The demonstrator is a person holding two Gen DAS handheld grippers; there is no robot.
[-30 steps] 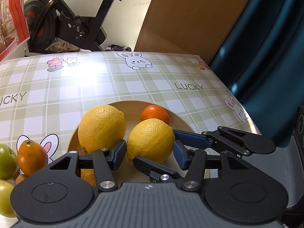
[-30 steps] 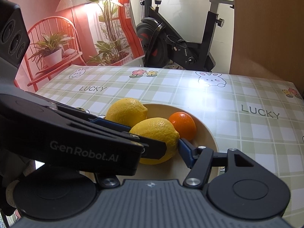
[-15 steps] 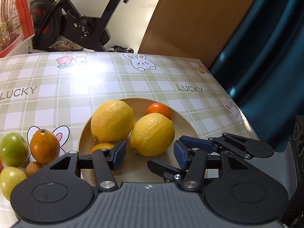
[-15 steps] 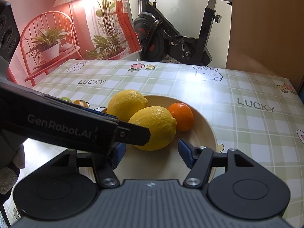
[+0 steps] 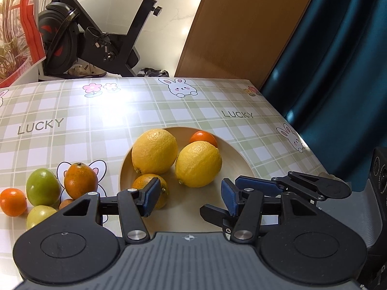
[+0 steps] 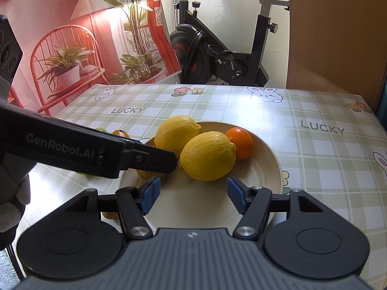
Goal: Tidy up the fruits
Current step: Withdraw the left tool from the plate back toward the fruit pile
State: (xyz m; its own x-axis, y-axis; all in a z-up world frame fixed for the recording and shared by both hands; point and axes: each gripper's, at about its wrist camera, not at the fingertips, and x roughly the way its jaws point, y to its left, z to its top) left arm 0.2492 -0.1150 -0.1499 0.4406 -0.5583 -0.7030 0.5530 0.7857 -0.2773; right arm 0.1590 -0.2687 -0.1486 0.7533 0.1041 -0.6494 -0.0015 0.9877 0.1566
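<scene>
A beige plate (image 5: 241,162) holds two lemons, a near one (image 5: 198,164) and a far one (image 5: 154,151), a small orange (image 5: 203,138) at the back and a mottled orange (image 5: 150,189) at the front. My left gripper (image 5: 189,199) is open and empty, just short of the plate's near side. My right gripper (image 6: 193,194) is open and empty over the plate's (image 6: 266,159) near rim, behind the near lemon (image 6: 208,155). The right gripper also shows in the left wrist view (image 5: 254,186), and the left gripper's body crosses the right wrist view (image 6: 150,158).
Loose fruit lies left of the plate: an orange (image 5: 81,181), two green fruits (image 5: 43,189), a small orange (image 5: 12,201) and a small brown fruit (image 5: 65,203). The table's right edge (image 5: 302,140) borders a teal curtain. An exercise bike (image 6: 217,55) stands beyond the far edge.
Both grippers have drawn back from the near lemon, which stays on the plate. More of the loose fruit at the left has come into view.
</scene>
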